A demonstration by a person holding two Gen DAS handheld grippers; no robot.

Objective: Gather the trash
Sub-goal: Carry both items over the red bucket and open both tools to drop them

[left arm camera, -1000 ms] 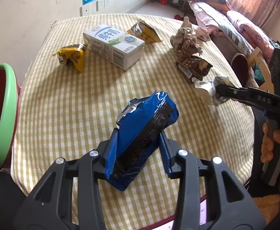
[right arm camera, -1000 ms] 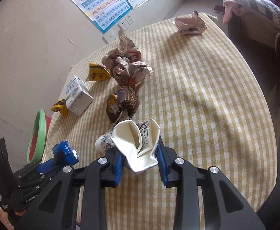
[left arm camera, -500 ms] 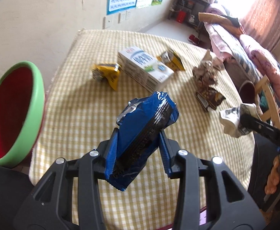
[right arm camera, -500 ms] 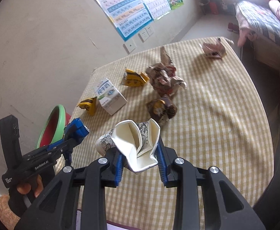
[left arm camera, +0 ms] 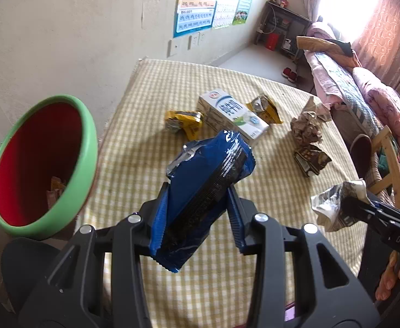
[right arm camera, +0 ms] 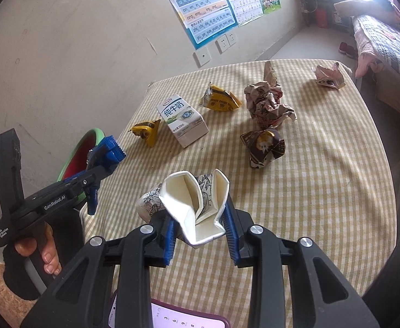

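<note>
My left gripper (left arm camera: 200, 213) is shut on a blue snack wrapper (left arm camera: 208, 186), held above the table's near left corner, beside the green bin with a red inside (left arm camera: 87, 147). My right gripper (right arm camera: 200, 224) is shut on a crushed white paper cup (right arm camera: 191, 207), held above the table's near edge. The left gripper also shows in the right wrist view (right arm camera: 101, 161), in front of the bin (right arm camera: 90, 134). The cup also shows in the left wrist view (left arm camera: 334, 205).
On the checked tablecloth (right arm camera: 323, 177) lie a milk carton (right arm camera: 182, 120), two yellow wrappers (right arm camera: 145, 131) (right arm camera: 220, 99), crumpled brown paper (right arm camera: 268, 104), a dark wrapper (right arm camera: 263, 147) and a pink wrapper (right arm camera: 328, 78). A wall stands behind, a bed (left arm camera: 350, 82) to the right.
Both grippers have lifted and pulled back towards the left with their loads. The green bin has come closer in the left wrist view.
</note>
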